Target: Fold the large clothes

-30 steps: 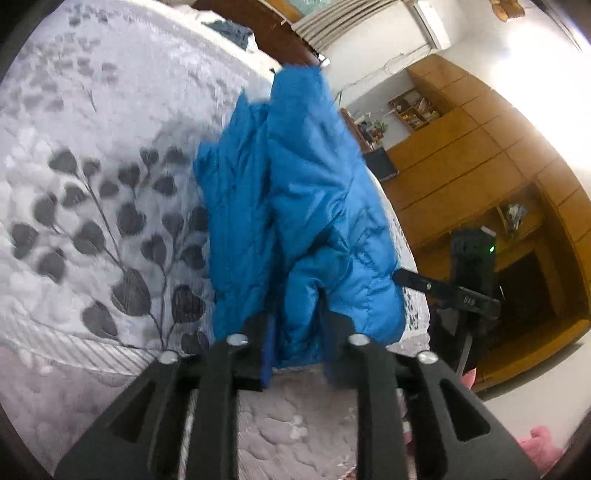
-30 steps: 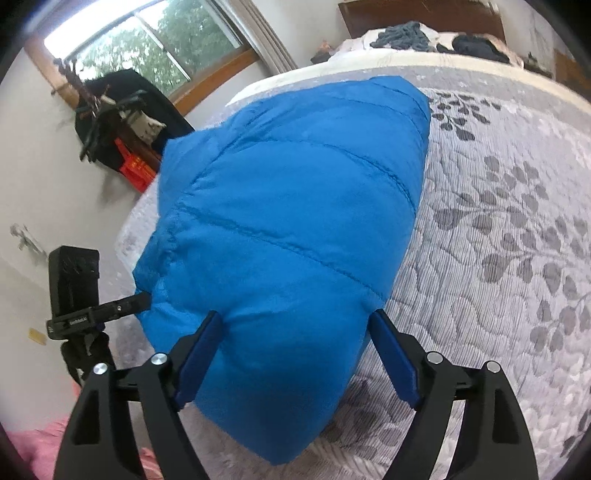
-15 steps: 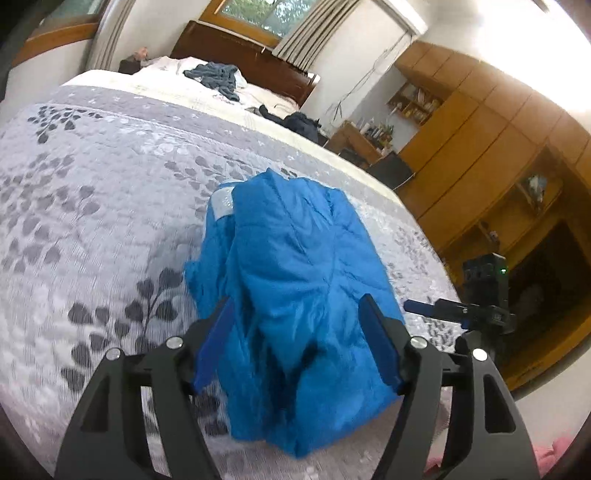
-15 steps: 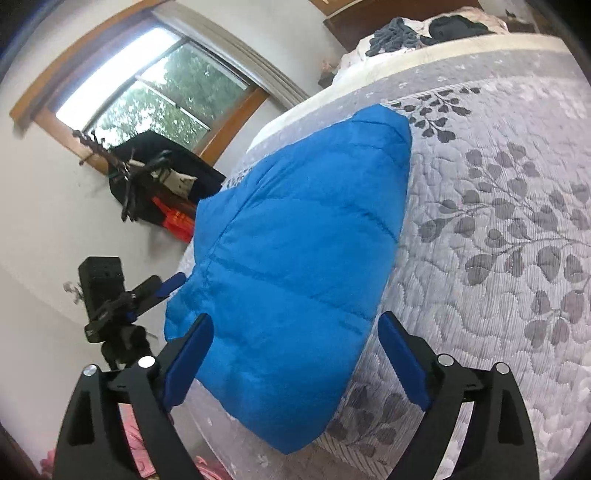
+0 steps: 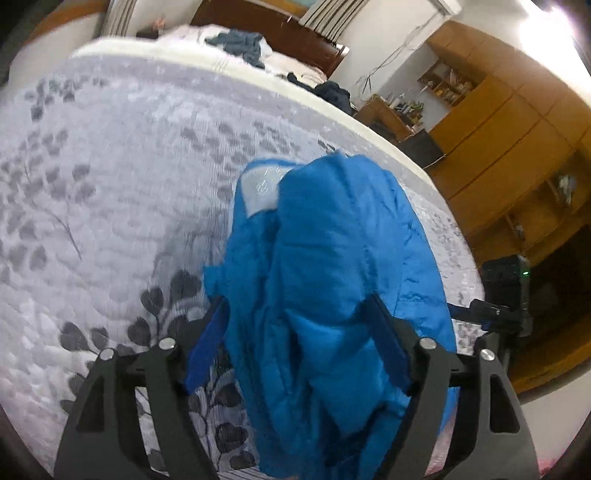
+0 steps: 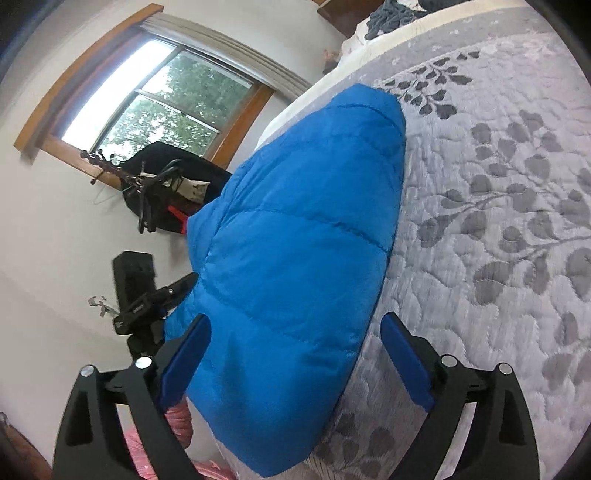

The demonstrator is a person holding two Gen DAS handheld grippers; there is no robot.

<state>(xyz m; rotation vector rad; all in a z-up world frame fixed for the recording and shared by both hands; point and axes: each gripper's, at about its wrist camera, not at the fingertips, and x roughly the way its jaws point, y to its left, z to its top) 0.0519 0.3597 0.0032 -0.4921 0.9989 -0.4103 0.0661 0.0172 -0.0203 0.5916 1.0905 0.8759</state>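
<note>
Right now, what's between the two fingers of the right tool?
The blue jacket bulges between the open right tool's fingers, lying on the bed's grey quilt; right wrist view shows it.

A grey quilt with a dark leaf print [image 5: 110, 192] is covering the bed. Beyond the quilt's far edge, dark clothes [image 5: 238, 42] are lying on pale bedding before a brown headboard [image 5: 273, 26]. To the quilt's right, wooden cabinets [image 5: 509, 122] are lining the wall, and a black device with a green light [image 5: 508, 277] is standing just beside the quilt. A window [image 6: 147, 99] is showing green trees, well beyond the quilt's left edge.
</note>
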